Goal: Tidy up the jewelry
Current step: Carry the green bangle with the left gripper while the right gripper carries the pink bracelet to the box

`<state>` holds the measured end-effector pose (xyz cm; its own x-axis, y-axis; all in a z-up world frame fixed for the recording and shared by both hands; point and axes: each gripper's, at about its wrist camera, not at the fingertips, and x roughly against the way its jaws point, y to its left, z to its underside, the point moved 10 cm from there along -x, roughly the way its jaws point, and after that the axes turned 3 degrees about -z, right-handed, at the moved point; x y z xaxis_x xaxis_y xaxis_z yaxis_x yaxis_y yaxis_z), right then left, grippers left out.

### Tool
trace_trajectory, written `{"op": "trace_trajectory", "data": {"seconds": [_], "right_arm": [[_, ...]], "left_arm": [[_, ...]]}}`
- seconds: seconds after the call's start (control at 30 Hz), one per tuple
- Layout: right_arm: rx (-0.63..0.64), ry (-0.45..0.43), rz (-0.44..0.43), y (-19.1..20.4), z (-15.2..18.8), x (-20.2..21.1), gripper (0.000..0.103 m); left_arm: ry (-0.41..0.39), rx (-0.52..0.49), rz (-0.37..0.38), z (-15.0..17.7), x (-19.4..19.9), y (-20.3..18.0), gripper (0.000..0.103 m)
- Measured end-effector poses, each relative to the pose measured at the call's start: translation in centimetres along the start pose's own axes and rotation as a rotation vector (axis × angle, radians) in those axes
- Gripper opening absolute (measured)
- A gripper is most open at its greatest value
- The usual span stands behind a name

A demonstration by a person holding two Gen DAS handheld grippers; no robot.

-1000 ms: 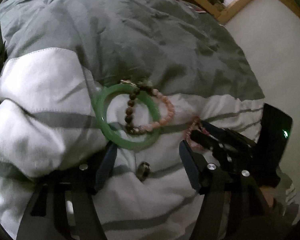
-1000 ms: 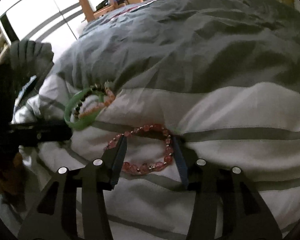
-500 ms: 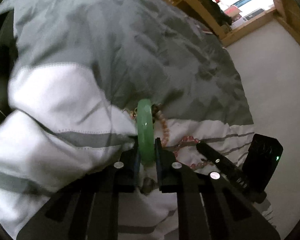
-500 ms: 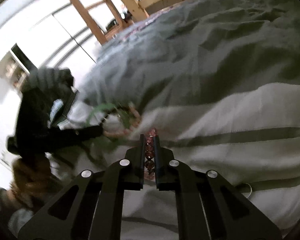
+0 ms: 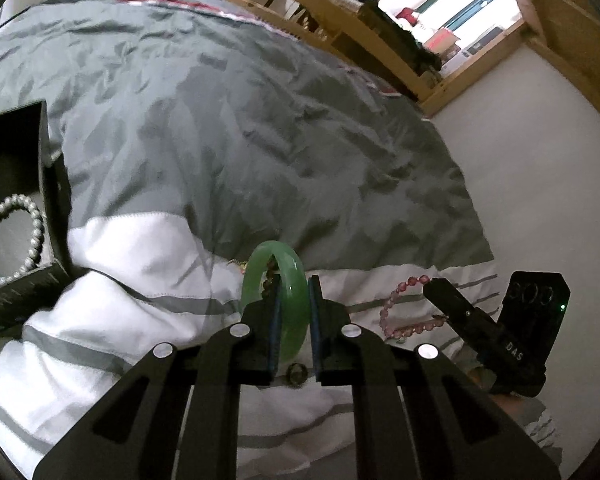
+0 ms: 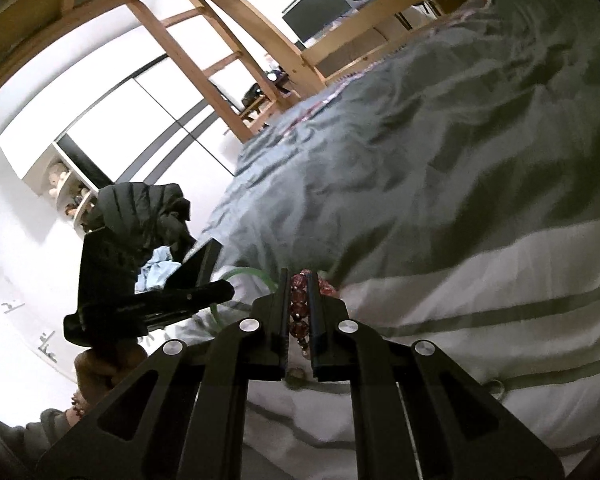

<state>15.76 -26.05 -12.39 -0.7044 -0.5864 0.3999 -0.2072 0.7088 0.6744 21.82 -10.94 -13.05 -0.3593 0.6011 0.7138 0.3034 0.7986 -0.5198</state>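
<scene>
The left gripper (image 5: 293,292) is clenched on the translucent green jade-like bangle (image 5: 289,308), which stands on edge between its fingers, while the right gripper (image 6: 299,292) is clenched on the pink-red beaded bracelet (image 6: 299,312), pinching a short run of beads. In the left wrist view the rest of that bracelet hangs in a loop from the right tool, just above the grey-and-white striped duvet (image 5: 260,140) on the bed. Both pieces look lifted clear of the bedding, so the step in hand is probably the carry to the black open-topped jewelry box (image 5: 50,208) at the far left, where a pale grey beaded bracelet with an amber bead (image 5: 16,236) already lies.

To do it well, the left hand should travel first, since the box is on its side (the right would otherwise have to cross over). Keep the bangle upright and the squeeze steady; a hard, smooth ring can slip or twist out of flat pads if the wrist rolls. A strand of darker beads (image 5: 269,280) shows through the bangle's opening; whether it is caught on the bangle I cannot tell, so lift slowly and watch for anything dragging. Lower the bangle over the box floor beside the pale bracelet before letting go. A small dark ring (image 5: 296,374) on the duvet below the left fingers is not yet collected.
</scene>
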Motion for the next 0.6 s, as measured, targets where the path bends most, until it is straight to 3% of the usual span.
{"op": "trace_trajectory", "data": {"seconds": [0.37,0.6], "right_arm": [[0.022,-0.004,-0.081,5.1,-1.4,0.7,0.009],[0.078,0.036,-0.104,9.3,-1.4,-1.0,0.009]], "left_arm": [[-0.073,-0.057,-0.027,-0.7,5.4,-1.9,0.009],[-0.122,-0.066,-0.073,-1.4,9.7,-0.8,0.009]]}}
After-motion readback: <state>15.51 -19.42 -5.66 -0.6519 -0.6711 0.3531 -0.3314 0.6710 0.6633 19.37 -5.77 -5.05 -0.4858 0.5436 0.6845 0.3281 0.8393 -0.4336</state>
